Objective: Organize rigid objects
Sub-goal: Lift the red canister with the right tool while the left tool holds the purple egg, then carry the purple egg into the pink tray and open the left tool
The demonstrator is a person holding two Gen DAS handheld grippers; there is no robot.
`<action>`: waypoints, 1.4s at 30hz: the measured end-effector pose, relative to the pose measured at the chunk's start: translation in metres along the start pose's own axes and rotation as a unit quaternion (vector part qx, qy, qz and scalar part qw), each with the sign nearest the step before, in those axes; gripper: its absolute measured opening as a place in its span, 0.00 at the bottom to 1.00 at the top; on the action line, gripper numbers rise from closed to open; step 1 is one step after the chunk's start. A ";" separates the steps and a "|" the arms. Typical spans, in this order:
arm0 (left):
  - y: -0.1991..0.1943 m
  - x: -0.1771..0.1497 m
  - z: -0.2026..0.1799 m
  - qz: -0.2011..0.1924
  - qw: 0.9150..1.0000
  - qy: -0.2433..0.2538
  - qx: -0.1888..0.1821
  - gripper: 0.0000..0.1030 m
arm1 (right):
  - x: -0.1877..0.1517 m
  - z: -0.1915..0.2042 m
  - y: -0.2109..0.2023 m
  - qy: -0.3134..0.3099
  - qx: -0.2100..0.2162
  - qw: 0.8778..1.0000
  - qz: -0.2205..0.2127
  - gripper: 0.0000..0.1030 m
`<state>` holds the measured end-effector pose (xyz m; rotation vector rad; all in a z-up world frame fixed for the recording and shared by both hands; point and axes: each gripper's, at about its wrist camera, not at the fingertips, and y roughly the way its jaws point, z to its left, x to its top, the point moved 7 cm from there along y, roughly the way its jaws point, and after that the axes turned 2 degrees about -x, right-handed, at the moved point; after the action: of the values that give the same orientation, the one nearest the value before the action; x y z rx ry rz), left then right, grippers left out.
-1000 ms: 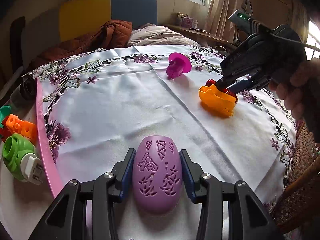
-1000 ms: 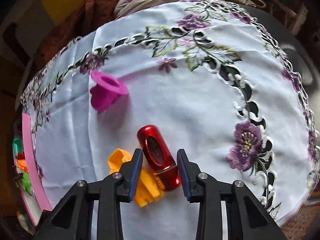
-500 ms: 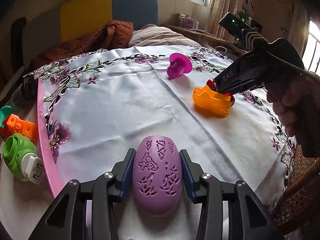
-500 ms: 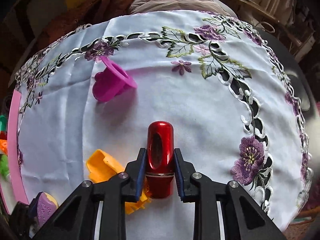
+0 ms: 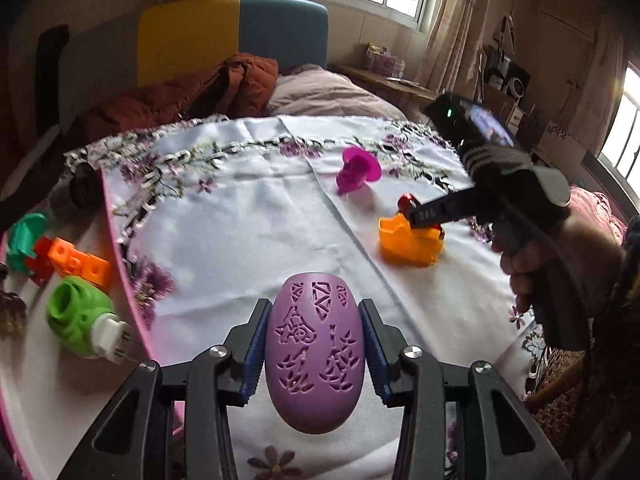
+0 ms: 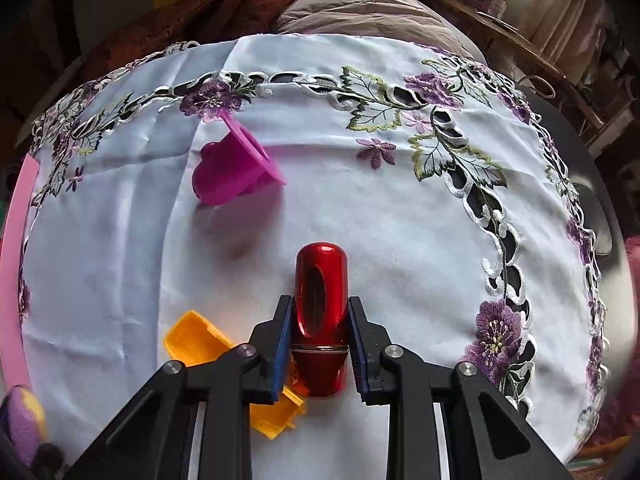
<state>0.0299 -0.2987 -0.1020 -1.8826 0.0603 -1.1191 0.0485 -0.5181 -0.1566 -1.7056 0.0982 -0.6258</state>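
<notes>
The right tongs (image 6: 318, 344), apart a second ago, are now clamping the glossy red metal capsule (image 6: 320, 316) beside the orange plastic mould (image 6: 192, 340); the left tongs (image 5: 314, 344) are still gripping the purple perforated plastic egg (image 5: 314, 356), rising. Both look ready for sorting.

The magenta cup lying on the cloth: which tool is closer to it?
Right. The right tool, shut on the red tube, is just short of the magenta cup. The left tool, holding the purple egg-shaped piece, sits much farther back.
</notes>
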 end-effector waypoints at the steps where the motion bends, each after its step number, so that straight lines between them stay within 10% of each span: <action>1: -0.007 0.003 0.001 -0.006 1.000 0.000 0.008 0.43 | 0.000 0.000 0.000 -0.002 -0.001 1.000 -0.002 0.26; 25: -0.090 -0.002 0.097 -0.054 0.988 -0.091 0.112 0.43 | -0.002 0.005 -0.002 -0.037 -0.023 0.999 -0.014 0.26; 42: -0.085 -0.054 0.220 -0.009 0.959 -0.239 0.149 0.43 | -0.003 0.007 -0.004 -0.050 -0.029 0.998 -0.018 0.26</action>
<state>0.1237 -0.0760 -0.1134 -1.8271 -0.3783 -0.6163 0.0479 -0.5100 -0.1551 -1.7956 0.0154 -0.5681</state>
